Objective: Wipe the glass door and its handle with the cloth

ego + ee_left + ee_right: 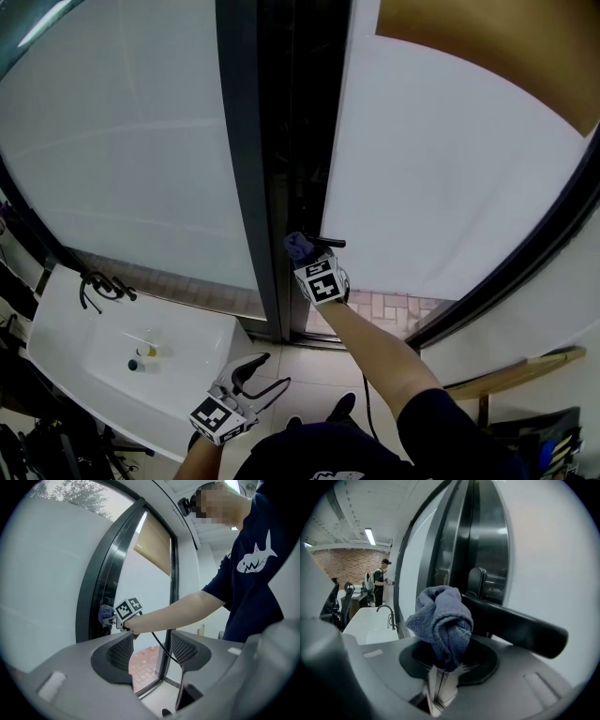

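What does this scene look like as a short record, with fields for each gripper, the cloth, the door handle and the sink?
Right gripper: raised to the door, shut on the blue cloth
Cloth: bunched up, right beside the black lever handle; contact unclear
Left gripper: held low, fingers apart, nothing between them
Glass door: frosted pane in a dark frame
Sink: white, lower left in the head view, with a dark tap

left claw (150, 649) apart, right claw (442, 663) clamped
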`<state>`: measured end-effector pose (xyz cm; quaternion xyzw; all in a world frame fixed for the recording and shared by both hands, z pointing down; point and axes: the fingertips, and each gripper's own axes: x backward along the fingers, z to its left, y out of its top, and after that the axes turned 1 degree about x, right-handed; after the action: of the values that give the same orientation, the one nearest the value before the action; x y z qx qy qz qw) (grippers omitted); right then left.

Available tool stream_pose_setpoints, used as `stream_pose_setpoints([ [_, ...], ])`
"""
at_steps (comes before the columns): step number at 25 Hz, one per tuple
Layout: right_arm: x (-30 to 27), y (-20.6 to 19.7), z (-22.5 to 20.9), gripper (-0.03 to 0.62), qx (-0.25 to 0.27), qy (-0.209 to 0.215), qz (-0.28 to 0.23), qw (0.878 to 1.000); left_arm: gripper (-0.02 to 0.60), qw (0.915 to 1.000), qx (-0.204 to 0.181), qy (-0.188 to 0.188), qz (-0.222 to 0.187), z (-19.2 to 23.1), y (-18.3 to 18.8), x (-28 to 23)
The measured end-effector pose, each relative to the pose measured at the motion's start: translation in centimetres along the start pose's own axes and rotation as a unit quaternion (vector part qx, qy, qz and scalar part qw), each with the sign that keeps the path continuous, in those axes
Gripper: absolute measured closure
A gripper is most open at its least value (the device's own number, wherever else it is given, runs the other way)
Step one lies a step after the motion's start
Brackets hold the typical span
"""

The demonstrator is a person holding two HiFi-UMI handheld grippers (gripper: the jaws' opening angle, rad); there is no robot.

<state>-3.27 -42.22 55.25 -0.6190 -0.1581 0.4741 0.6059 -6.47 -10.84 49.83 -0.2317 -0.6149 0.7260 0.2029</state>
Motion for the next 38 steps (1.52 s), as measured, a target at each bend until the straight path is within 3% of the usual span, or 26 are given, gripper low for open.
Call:
stream_pose_setpoints([
  [7, -0.9, -0.5, -0.5, 0.488, 0.001, 0.024, -0.002, 1.000, 0.334, 0.9998, 0.008, 0.014, 0.010, 0.8, -0.5, 0.0],
  [12, -0.5, -2.1, -0.5, 0.491, 0.000, 0.042, 0.016, 0.999, 0.334, 1.0000, 0.003, 0.002, -0.003, 0.7, 0.0, -0.6],
  [16, 0.1, -3.1, -0.7, 0.493, -0.008, 0.044, 0.026, 0.999, 0.334, 0.9999, -0.001, -0.004, -0.012, 0.6, 0.4, -0.9],
  [19, 0.9, -3.7, -1.3, 0.493, -0.022, 0.038, 0.030, 0.999, 0.334, 1.0000, 0.001, 0.003, 0.004, 0.9, 0.2, -0.7],
  [24, 1.3, -2.6, -1.7, 0.493, -0.004, 0.035, 0.011, 0.999, 0.334, 1.0000, 0.001, 0.001, -0.004, 1.1, 0.2, -0.5],
  [30, -0.7, -1.5, -0.3, 0.492, -0.050, 0.065, -0.002, 0.997, 0.334, 1.0000, -0.004, -0.004, -0.007, 1.1, 0.0, -0.7],
  [34, -0.5, -2.5, -0.9, 0.493, -0.033, 0.074, 0.017, 0.997, 0.334, 1.0000, 0.002, -0.002, -0.008, 0.9, 0.4, -0.7],
  [38, 0.4, -5.4, -2.5, 0.493, -0.062, 0.054, 0.052, 0.995, 0.334, 1.0000, -0.001, -0.002, -0.008, 0.9, 0.3, -0.6],
])
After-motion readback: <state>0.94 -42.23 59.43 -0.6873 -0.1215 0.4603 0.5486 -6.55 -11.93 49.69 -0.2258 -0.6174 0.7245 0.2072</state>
